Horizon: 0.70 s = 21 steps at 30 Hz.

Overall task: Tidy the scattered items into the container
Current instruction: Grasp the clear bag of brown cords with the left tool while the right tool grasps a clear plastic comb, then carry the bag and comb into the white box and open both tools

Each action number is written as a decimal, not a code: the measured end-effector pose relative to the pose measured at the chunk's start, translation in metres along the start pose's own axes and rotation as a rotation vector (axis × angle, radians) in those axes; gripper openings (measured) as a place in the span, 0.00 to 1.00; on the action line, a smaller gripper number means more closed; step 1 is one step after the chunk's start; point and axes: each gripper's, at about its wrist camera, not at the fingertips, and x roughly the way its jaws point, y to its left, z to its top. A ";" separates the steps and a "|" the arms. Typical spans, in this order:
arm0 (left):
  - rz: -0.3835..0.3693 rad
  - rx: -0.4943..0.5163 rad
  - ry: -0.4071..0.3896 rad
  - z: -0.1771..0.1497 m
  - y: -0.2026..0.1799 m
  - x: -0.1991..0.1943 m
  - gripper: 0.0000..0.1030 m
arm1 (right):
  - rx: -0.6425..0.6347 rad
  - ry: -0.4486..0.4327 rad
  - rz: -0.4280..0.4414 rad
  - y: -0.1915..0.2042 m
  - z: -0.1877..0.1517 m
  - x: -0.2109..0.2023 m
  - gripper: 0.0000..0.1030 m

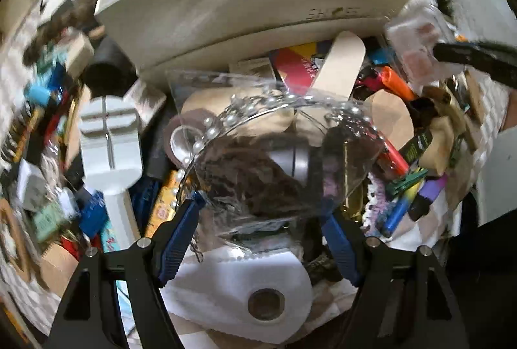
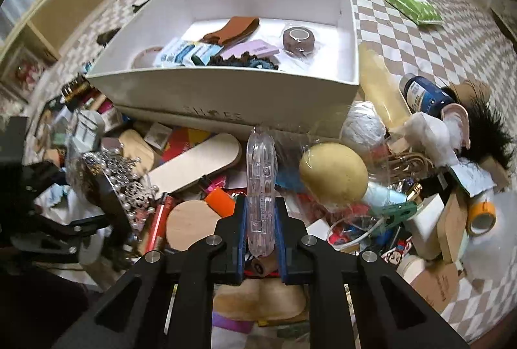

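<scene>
Grippers are both busy right now. The right gripper (image 2: pixel 261 213) has its blue-padded jaws pinched tight on a clear plastic blister pack (image 2: pixel 261 184), held on edge so it stands upright and pokes up toward the near wall of the white box (image 2: pixel 226 97). The left gripper (image 1: pixel 263 213) is spread pretty wide but clamped on both sides of a clear plastic package (image 1: pixel 258 161) with a pearl-beaded headband (image 1: pixel 206 136) curving across it and something dark and fuzzy inside, can't tell exactly what. From the right camera you can see that left gripper (image 2: pixel 106 220) off to the side, with the beaded package just above the pile. The box sits right behind the mess on a checkered cloth (image 2: pixel 420 35), and it already has some stuff in it: a brown sock (image 2: pixel 236 29), a roll of brown wrap (image 2: pixel 299 37), a few small packets (image 2: pixel 187 53). Between the grippers and the box it's total clutter: a wooden mini skateboard deck (image 2: pixel 200 161), a yellow sponge ball (image 2: pixel 332 174), an orange lighter (image 2: pixel 219 203), a round wooden disc (image 2: pixel 190 223), a green clothespin (image 2: pixel 397 210). A toilet paper roll (image 1: pixel 258 297) lies right under the left gripper, and a white plastic tool (image 1: pixel 111 142) lies on its left.
</scene>
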 end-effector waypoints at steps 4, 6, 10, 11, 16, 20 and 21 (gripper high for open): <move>-0.067 -0.050 0.015 0.000 0.007 -0.001 0.56 | 0.033 -0.012 0.023 0.000 0.001 -0.006 0.16; -0.072 -0.056 0.015 0.000 0.009 -0.003 0.51 | 0.053 -0.018 0.045 -0.002 0.003 -0.008 0.16; -0.083 -0.068 0.013 0.000 0.012 -0.007 0.41 | 0.080 -0.042 0.069 -0.003 0.003 -0.020 0.16; -0.084 -0.072 0.009 0.000 0.013 -0.009 0.38 | 0.085 -0.048 0.074 -0.003 0.004 -0.022 0.16; -0.092 -0.079 -0.018 -0.002 0.018 -0.019 0.32 | 0.112 -0.082 0.105 -0.003 0.004 -0.036 0.16; -0.104 -0.087 -0.063 -0.006 0.022 -0.035 0.31 | 0.132 -0.116 0.125 -0.003 0.006 -0.048 0.16; -0.108 -0.089 -0.076 -0.008 0.022 -0.041 0.31 | 0.136 -0.123 0.128 -0.003 0.006 -0.051 0.16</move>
